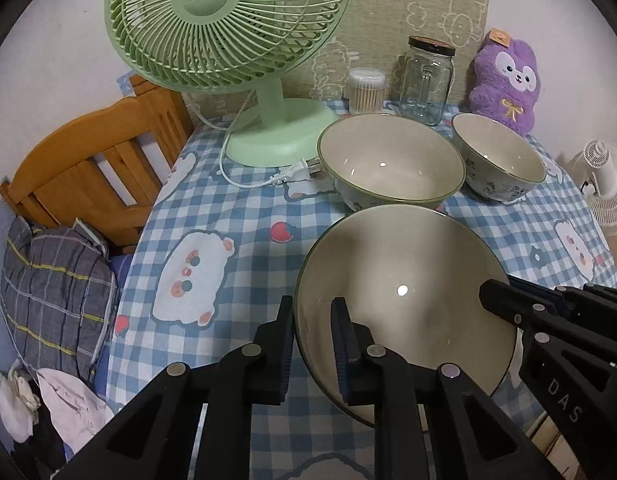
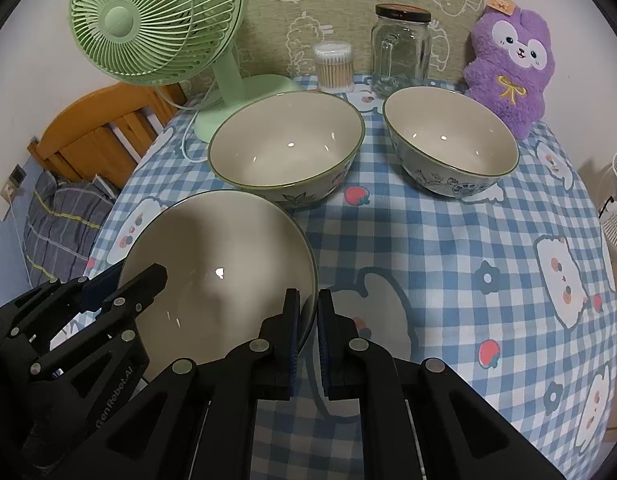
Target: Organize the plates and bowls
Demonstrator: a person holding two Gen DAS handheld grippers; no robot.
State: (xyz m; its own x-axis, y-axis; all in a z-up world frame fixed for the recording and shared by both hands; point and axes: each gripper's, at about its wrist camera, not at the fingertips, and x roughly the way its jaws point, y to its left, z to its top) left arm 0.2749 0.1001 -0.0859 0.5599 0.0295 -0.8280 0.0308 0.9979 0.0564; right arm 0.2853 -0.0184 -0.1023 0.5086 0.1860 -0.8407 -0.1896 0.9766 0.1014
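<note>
Left wrist view: left claw (image 1: 313, 344) and right claw (image 2: 308, 322) each pinch the empty near bowl's (image 1: 404, 276) rim.

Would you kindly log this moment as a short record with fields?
surface: blue checked tablecloth
near bowl: gripped at opposite rims by both tongs
left tongs: shut on the bowl's rim
right tongs: shut on the bowl's rim
large bowl: behind, free
small bowl: beside it, free
</note>
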